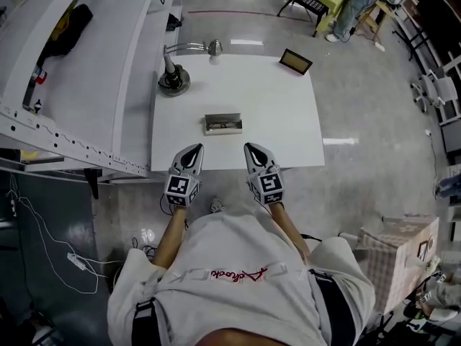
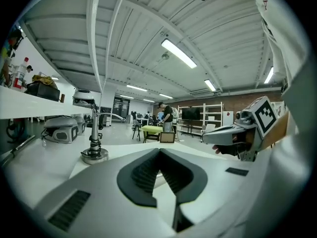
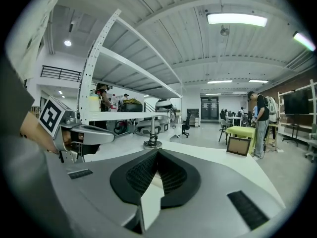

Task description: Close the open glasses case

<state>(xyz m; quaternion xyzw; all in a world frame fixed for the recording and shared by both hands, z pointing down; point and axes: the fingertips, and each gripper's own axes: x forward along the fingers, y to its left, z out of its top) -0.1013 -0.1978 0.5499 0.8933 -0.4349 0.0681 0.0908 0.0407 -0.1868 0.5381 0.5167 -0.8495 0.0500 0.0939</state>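
Note:
The open glasses case (image 1: pixel 222 124), a small grey box with its lid up, lies near the middle of the white table (image 1: pixel 288 114). My left gripper (image 1: pixel 197 148) and right gripper (image 1: pixel 249 147) hover side by side over the table's near edge. Both point at the case from just short of it, one on either side. Each has its jaws together with nothing between them. In the left gripper view the dark pads (image 2: pixel 143 175) meet at the tip; the right gripper view shows its own pads (image 3: pixel 171 175) meeting the same way. The case is mostly hidden behind the jaws in both gripper views.
A desk lamp (image 1: pixel 175 74) stands at the table's far left corner and a small picture frame (image 1: pixel 296 61) at the far right. A long white shelf unit (image 1: pixel 65 85) runs along the left. A checked box (image 1: pixel 400 254) sits on the floor to the right.

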